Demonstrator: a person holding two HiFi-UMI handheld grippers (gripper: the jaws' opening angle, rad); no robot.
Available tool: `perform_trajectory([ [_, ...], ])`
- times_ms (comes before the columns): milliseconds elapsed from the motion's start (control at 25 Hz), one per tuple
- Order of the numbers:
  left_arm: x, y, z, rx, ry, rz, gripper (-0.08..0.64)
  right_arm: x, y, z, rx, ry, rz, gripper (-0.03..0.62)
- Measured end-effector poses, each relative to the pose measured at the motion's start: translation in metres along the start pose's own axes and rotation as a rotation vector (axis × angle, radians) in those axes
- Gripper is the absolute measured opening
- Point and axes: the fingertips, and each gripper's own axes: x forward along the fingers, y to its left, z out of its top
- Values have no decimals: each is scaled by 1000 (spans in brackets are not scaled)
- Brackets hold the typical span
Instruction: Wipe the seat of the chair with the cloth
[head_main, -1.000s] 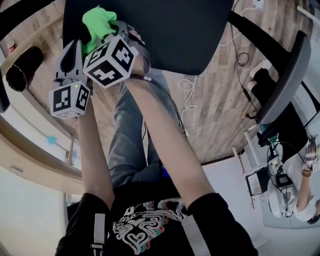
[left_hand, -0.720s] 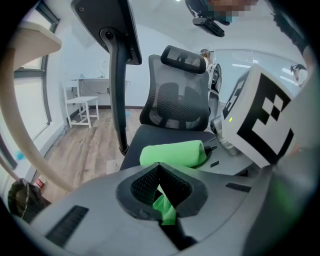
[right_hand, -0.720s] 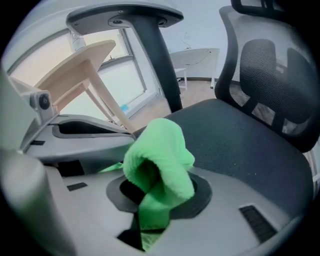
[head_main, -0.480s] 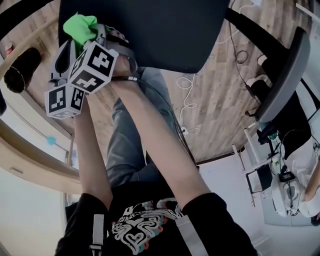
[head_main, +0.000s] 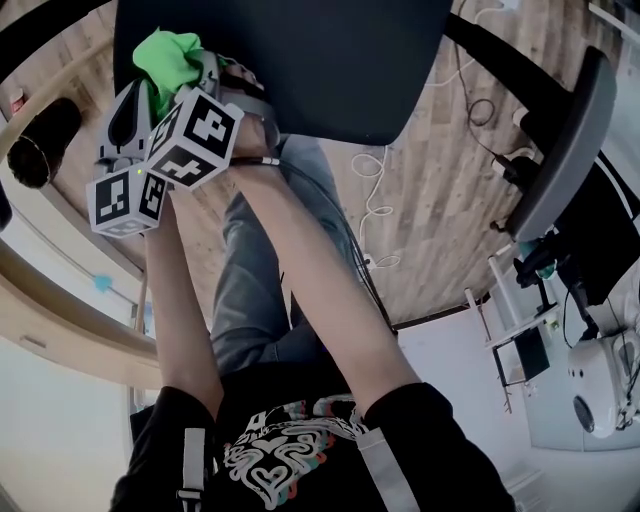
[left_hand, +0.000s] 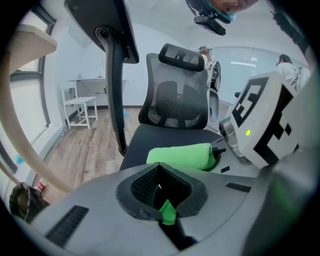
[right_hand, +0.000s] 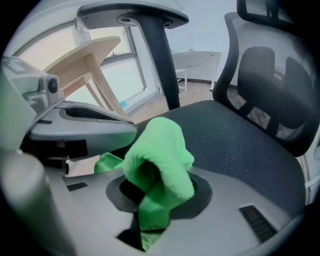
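Observation:
The black chair seat (head_main: 330, 60) fills the top of the head view. A bright green cloth (head_main: 170, 55) lies bunched at its near left corner. My right gripper (head_main: 205, 68) is shut on the cloth, which bulges out of its jaws (right_hand: 160, 165) over the seat (right_hand: 235, 145). My left gripper (head_main: 148, 85) sits close beside it on the left, its body (right_hand: 80, 127) also in the right gripper view. The left gripper (left_hand: 159, 167) is shut with a small strip of green cloth (left_hand: 167, 212) pinched in it. Beyond it the cloth bundle (left_hand: 182, 156) rests on the seat (left_hand: 170, 135).
The chair's mesh backrest (left_hand: 175, 95) rises behind the seat, with an armrest post (left_hand: 117, 90) at the left. A second dark chair (head_main: 570, 150) stands at the right. Cables (head_main: 375, 190) trail over the wooden floor. A round wooden table (head_main: 60, 290) and a dark cylinder (head_main: 40, 135) are at the left.
Both grippers and the cloth have slid left along the seat's near edge, then eased slightly back right. A person at the far right has left the view.

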Motion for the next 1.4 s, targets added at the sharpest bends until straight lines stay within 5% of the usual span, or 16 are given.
perform_trajectory([
  [880, 14, -28, 1, 33, 38, -51, 1, -68, -99, -116, 103, 67, -211, 100],
  [1400, 17, -27, 1, 46, 38, -76, 1, -102, -146, -152, 164, 103, -338, 100],
])
